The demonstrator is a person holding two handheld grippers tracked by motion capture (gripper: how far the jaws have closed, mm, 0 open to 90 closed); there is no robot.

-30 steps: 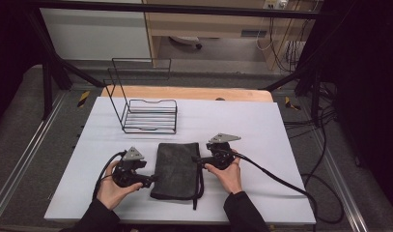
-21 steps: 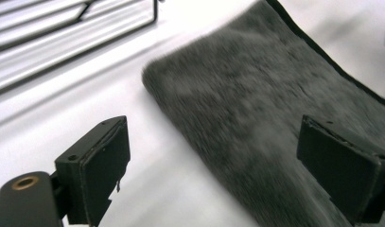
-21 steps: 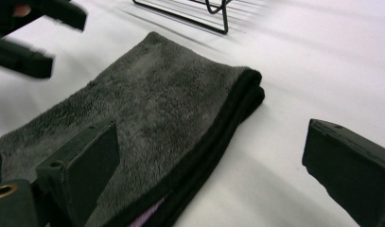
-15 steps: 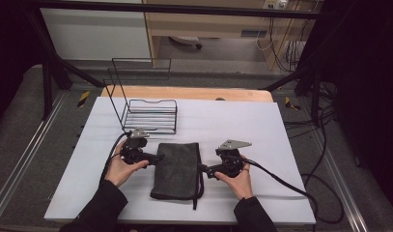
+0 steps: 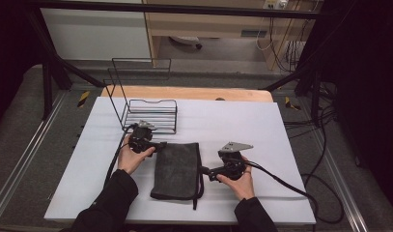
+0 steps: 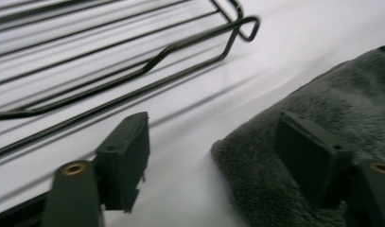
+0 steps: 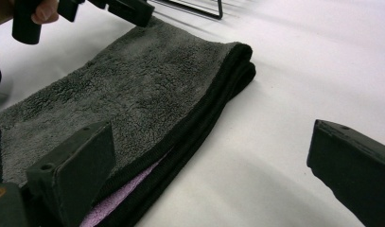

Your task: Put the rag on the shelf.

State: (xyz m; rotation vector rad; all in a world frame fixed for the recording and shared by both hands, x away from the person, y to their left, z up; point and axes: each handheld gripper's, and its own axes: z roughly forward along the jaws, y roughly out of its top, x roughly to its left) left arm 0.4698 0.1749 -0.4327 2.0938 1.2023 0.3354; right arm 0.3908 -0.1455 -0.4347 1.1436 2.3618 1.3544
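A white desk [image 5: 261, 130] on a dark framed rig carries a folded grey towel [image 5: 177, 169] and wire rack [image 5: 148, 113] — left gripper [image 5: 158, 145] jaws, just narrowing, straddle the towel's corner; right gripper [image 5: 206, 172] jaws spread.

A dark charcoal-grey towel [image 5: 177, 169], plush and plain with no printed pattern, lies near the front edge of a white tabletop [image 5: 290, 145]; its folded edge is trimmed in black, and a strip of pale lilac shows between the layers in the right gripper view. Toward the back left corner stands a black wire rack [image 5: 146, 108] of thin parallel bars. A band of light wood [image 5: 194, 93] runs along the tabletop's back edge. The left gripper [image 5: 158, 144] and right gripper [image 5: 203, 171] are matte black, with brass-coloured rivets at the jaws; the right carries a grey plate. The person's sleeves [image 5: 112, 203] are black.
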